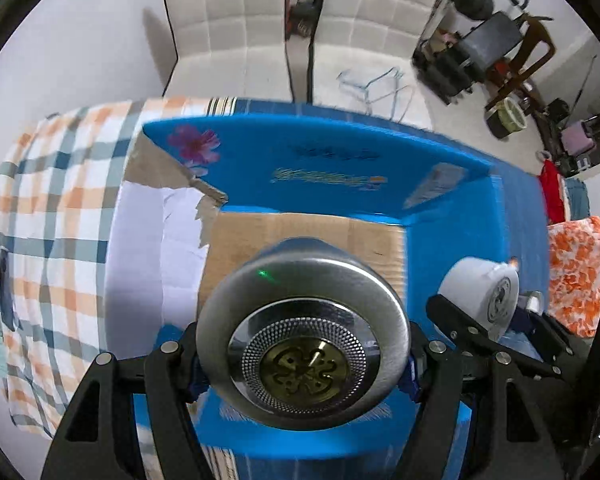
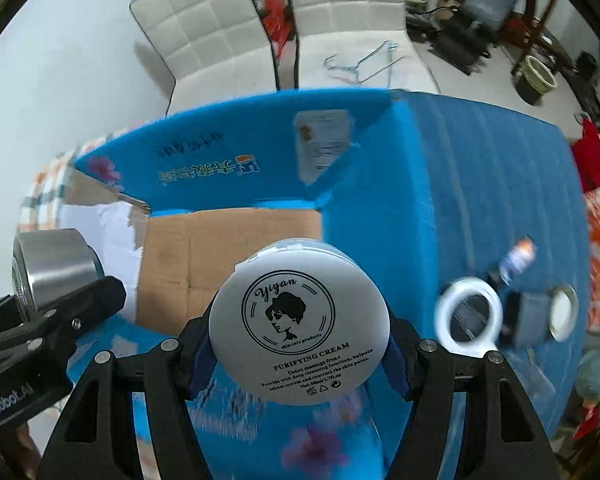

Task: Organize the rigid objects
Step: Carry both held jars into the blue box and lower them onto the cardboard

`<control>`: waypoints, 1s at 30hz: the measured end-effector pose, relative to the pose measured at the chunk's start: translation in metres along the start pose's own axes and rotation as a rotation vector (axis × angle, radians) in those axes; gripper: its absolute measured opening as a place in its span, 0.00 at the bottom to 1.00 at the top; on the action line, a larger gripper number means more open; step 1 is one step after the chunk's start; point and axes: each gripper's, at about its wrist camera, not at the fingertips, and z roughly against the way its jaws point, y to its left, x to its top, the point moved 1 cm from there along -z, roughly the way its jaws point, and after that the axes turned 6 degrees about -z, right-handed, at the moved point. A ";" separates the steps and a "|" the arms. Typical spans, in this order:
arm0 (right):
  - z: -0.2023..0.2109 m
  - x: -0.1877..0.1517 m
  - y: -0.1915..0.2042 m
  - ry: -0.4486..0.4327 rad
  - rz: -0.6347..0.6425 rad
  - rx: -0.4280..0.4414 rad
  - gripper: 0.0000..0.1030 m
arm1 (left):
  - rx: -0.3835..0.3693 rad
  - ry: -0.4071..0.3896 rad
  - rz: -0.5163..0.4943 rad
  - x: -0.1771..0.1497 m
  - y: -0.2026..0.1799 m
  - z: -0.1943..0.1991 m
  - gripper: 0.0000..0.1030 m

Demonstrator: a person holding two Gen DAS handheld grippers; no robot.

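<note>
The steel tin [image 1: 304,340] sits clamped between the fingers of the left gripper [image 1: 303,364], its lid with a brass ornament facing the camera; the blue pads press on both its sides. It hangs over the near edge of the open box [image 1: 312,236], above the brown cardboard floor. The white jar [image 2: 299,332], marked "Purifying Cream", is clamped the same way in the right gripper [image 2: 299,360], pads on either side, and is also held over the near part of the box. Both grippers point steeply down and stand side by side: from the right wrist the tin shows at the far left [image 2: 52,268]; from the left wrist the jar shows at the right [image 1: 480,296].

The box has blue walls with a printed flower and lettering; its left wall is torn down to bare cardboard and white paper. It rests on a blue bed cover [image 2: 480,184]. On the cover to the right of the box lie a white ring [image 2: 470,316], a small dark pot with a pale lid [image 2: 540,312] and a blurred small bottle [image 2: 516,260]. A checked cloth [image 1: 48,208] lies left of the box. Behind stand white padded chairs [image 1: 224,28].
</note>
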 end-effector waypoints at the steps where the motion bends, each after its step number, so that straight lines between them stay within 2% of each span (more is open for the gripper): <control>1: -0.016 0.007 -0.002 0.013 0.012 -0.001 0.68 | -0.007 0.016 0.006 0.004 0.006 -0.009 0.67; 7: -0.080 0.031 0.017 0.101 0.060 -0.040 0.68 | -0.016 0.104 0.020 0.028 0.034 -0.064 0.67; 13: -0.116 0.045 0.031 0.149 0.066 -0.078 0.68 | -0.024 0.137 0.037 0.038 0.047 -0.083 0.67; 15: -0.124 0.050 0.031 0.168 0.071 -0.091 0.72 | -0.025 0.141 0.036 0.037 0.048 -0.084 0.67; 19: -0.122 0.054 0.036 0.160 0.073 -0.135 0.94 | -0.042 0.149 0.040 0.035 0.052 -0.082 0.67; 21: -0.116 0.053 0.037 0.143 0.080 -0.185 0.95 | -0.052 0.148 0.041 0.035 0.054 -0.079 0.67; 23: -0.110 0.050 0.034 0.150 0.075 -0.198 0.95 | -0.067 0.148 0.040 0.034 0.054 -0.075 0.67; 27: -0.101 0.041 0.025 0.169 0.033 -0.180 0.95 | -0.102 0.160 0.028 0.037 0.051 -0.079 0.67; 30: -0.109 0.042 0.025 0.184 0.028 -0.181 0.95 | -0.133 0.194 0.019 0.042 0.043 -0.094 0.67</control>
